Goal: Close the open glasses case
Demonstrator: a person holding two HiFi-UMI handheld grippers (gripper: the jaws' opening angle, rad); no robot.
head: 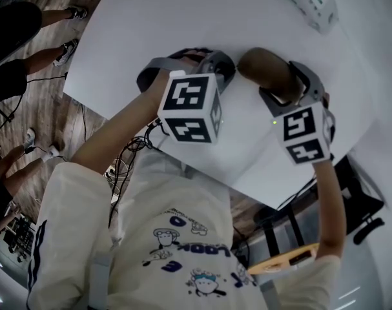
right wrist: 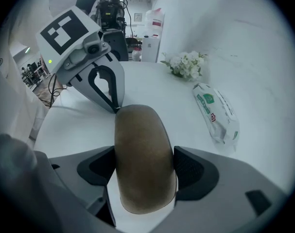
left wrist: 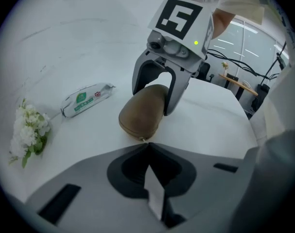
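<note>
Nearest the head camera: one white printed shirt (head: pixel 176 250). Beyond it, one white table (head: pixel 183 24), bearing all remaining items. Two grippers in total. Clamps the single brown glasses case (right wrist: pixel 140 130) across its long sides with the right gripper (right wrist: pixel 144 164), jaws pressed against it. Presents the left gripper (left wrist: pixel 147 143) with jaws together, tips meeting, nothing between, just beside the case's seam end. Places the case flat on the table, between both grippers. Well apart: one wipes pack (right wrist: pixel 216 113), then one small white flower bunch (right wrist: pixel 186 64).
</note>
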